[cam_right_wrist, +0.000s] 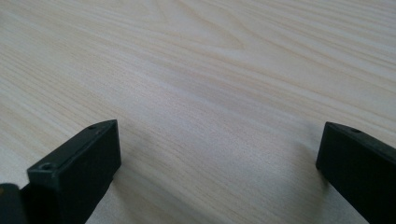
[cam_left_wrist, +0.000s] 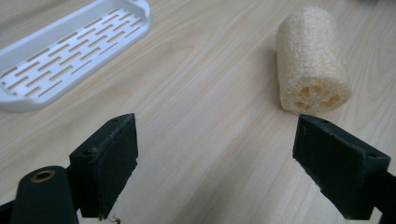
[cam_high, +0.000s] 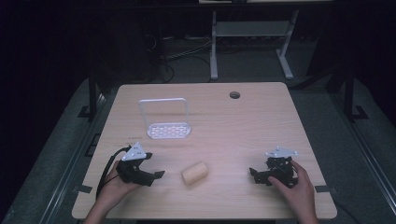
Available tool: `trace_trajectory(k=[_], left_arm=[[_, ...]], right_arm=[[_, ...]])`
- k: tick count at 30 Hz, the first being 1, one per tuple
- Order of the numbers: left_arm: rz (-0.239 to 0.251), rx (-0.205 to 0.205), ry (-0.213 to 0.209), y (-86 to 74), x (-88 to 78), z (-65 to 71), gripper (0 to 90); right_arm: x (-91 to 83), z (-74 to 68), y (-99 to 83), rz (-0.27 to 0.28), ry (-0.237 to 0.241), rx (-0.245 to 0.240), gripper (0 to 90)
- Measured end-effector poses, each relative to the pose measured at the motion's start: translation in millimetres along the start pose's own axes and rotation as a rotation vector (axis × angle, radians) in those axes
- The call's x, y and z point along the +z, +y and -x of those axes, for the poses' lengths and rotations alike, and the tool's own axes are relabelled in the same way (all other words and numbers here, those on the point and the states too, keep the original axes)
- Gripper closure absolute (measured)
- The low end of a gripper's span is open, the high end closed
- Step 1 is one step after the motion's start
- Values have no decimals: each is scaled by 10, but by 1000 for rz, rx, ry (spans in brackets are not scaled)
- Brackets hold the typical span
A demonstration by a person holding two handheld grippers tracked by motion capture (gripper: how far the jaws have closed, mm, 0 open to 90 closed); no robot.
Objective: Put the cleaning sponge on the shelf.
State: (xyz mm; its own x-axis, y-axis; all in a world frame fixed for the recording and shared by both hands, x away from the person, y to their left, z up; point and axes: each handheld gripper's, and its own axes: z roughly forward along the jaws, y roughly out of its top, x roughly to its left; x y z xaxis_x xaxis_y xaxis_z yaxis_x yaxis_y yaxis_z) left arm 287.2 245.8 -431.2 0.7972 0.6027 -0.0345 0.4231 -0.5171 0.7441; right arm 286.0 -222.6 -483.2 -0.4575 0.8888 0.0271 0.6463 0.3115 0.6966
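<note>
A tan loofah roll lies on its side near the front middle of the wooden table. In the left gripper view the loofah sits ahead and to the right of the jaws, apart from them. My left gripper rests at the front left, open, nothing between its jaws; its midpoint is over bare wood. My right gripper rests at the front right, open and empty, with its midpoint over bare wood. A white slotted tray with a tall wire handle stands behind the loofah.
The white tray lies left of the loofah in the left gripper view. A round cable hole is at the table's far side. Cables and a white desk frame stand on the dark floor beyond.
</note>
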Motion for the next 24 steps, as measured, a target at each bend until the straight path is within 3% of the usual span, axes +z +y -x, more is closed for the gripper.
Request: trace_trajectory(k=[11, 24], left_arm=[[34, 33, -20, 120, 80, 36, 138], [35, 58, -55, 161, 99, 118, 138]], right_arm=[[0, 0, 0, 0, 0, 0, 0], [0, 0, 0, 0, 0, 0, 0]])
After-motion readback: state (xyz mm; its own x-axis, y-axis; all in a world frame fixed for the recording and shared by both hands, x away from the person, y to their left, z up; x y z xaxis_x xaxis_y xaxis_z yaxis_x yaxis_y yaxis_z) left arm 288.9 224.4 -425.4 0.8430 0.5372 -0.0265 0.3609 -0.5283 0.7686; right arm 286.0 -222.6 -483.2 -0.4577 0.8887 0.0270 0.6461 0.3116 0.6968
